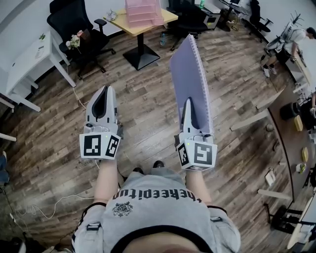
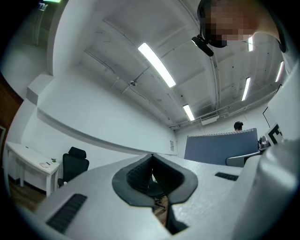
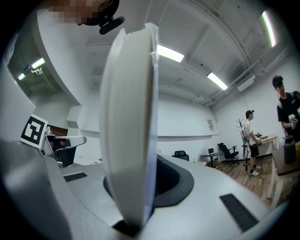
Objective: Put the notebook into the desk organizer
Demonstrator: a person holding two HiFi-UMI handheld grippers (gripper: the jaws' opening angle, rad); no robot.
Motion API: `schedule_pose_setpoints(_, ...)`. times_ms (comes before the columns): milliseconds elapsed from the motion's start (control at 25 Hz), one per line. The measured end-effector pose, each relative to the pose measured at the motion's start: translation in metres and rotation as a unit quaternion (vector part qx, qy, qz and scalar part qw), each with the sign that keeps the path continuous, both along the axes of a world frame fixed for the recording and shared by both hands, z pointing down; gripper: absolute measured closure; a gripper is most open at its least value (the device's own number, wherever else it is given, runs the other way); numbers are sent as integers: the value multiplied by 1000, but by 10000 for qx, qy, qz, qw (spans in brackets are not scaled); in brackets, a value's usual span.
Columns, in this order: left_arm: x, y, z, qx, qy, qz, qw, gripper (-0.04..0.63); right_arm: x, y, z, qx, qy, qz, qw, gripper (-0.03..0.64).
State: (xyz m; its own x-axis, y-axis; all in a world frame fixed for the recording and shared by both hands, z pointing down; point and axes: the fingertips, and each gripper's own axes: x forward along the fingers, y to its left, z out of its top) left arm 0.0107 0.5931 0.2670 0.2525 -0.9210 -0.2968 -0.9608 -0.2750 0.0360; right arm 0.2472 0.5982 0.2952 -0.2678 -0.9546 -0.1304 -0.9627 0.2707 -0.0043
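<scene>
So there's one notebook [image 1: 190, 74] here, and it's in the right gripper [image 1: 188, 107]. The jaws are nearly closed, pinching the bottom edge. It sticks out forward past the jaws, purple-grey cover facing left in the head view, spiral binding along the right edge. In the right gripper view it's edge-on right between the jaws, white pages with the purplish cover on one side.

The left gripper [image 1: 104, 91] has nothing in it. Its own view shows the two dark pads pressed together with nothing between them. Both grippers are out in front of the person, side by side and a bit apart, each with its marker cube, so two cubes.

There's one organizer [image 1: 143, 12], pink, looks like stacked trays, sitting on the one yellow table [image 1: 169, 17] at the far end of the wood floor [image 1: 148, 113]. It's well apart from the notebook, which is in the air and nowhere near it.

Other stuff: I count three black chairs in the head view, one [image 1: 74, 24] left of the table and two more [image 1: 190, 17] [image 1: 256, 15] along the back. There's a white desk [image 1: 29, 59] on the left. The right gripper view shows two people [image 3: 251, 136] [image 3: 287, 108] standing off to the right.
</scene>
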Motion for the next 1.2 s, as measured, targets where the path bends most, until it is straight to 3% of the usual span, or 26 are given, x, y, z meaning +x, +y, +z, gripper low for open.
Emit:
schedule_pose_setpoints(680, 27, -29, -6, 263, 30, -461, 9986, 592, 30, -48, 0, 130, -11, -424, 9990, 581)
schedule_pose_setpoints(1200, 15, -150, -10, 334, 15, -346, 9988, 592, 13, -167, -1, 163, -32, -420, 9990, 581)
